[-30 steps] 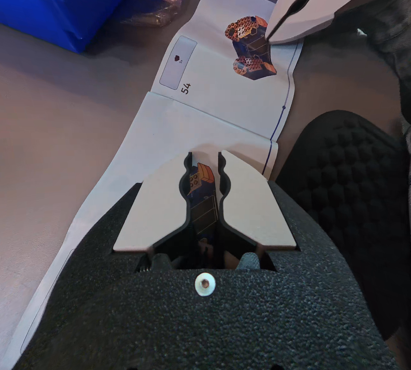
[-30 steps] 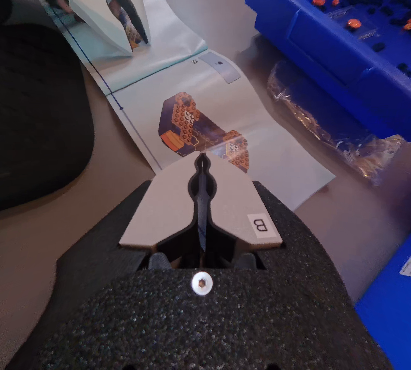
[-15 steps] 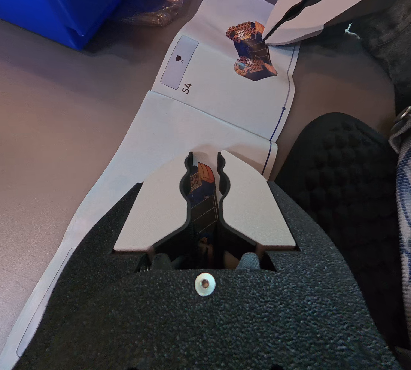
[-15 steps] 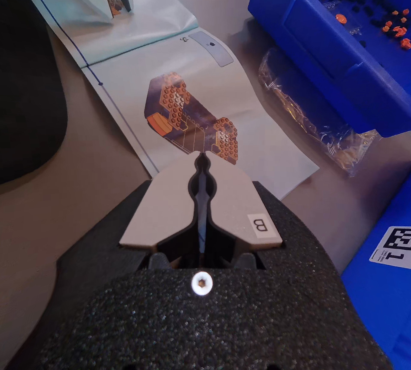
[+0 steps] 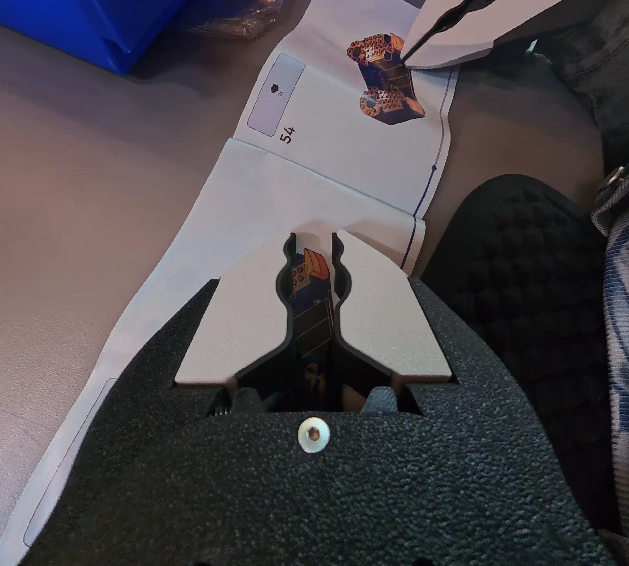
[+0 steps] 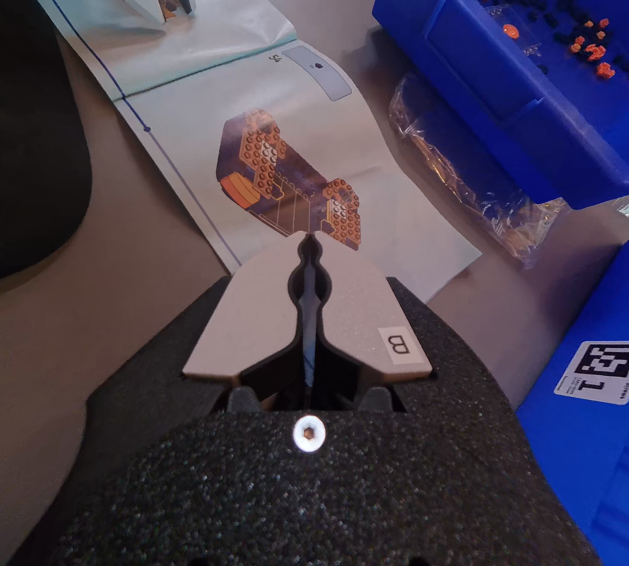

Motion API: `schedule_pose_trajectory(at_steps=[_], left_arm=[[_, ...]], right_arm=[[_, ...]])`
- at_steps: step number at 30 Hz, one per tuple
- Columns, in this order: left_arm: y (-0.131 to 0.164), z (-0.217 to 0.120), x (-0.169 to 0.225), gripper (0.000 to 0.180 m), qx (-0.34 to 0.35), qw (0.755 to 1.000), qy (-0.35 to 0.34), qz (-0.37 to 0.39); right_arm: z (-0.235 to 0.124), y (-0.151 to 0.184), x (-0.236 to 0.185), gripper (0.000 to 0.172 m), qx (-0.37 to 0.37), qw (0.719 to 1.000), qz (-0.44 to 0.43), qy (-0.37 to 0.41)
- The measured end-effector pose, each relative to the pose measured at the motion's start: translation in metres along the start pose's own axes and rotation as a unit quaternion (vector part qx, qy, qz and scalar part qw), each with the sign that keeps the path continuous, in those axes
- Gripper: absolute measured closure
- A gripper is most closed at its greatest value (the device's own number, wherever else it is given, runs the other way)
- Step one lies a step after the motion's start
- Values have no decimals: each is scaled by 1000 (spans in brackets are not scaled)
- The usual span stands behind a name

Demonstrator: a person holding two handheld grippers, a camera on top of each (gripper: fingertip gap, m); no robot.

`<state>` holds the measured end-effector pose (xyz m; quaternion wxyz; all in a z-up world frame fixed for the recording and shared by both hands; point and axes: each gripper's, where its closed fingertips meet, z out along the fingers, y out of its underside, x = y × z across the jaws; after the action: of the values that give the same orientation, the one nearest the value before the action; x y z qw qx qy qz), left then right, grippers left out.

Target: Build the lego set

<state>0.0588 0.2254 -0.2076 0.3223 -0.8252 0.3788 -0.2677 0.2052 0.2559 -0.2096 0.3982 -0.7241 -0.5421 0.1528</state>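
The left hand-held gripper hung low over an open instruction booklet lying on the beige surface; its fingers stood a narrow way apart, with only the printed page showing through the gap and nothing gripped. The right hand-held gripper had its fingers closed together, tips meeting, over the booklet's near page beside a printed picture of an orange and dark brick model; whether the tips touched the paper could not be told. In the left wrist view, the right hand-held gripper showed at the upper right, tips at the edge of that picture. A blue bin holding small orange and black pieces stood beyond the booklet, with a crumpled clear plastic bag between them. A black padded object lay beside the booklet's other edge.
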Motion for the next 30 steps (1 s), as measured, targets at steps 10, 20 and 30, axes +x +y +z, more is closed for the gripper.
schedule_pose_trajectory(at_steps=[10, 20, 30], left_arm=[[0, 0, 0, 161, 0, 1000, 3, -3], [0, 0, 0, 161, 0, 1000, 0, -1], [0, 0, 0, 161, 0, 1000, -3, 2]], right_arm=[[0, 0, 3, 172, -1, 1000, -19, 23], [0, 2, 6, 172, -3, 998, -38, 43], [0, 3, 9, 172, -4, 998, -44, 52]])
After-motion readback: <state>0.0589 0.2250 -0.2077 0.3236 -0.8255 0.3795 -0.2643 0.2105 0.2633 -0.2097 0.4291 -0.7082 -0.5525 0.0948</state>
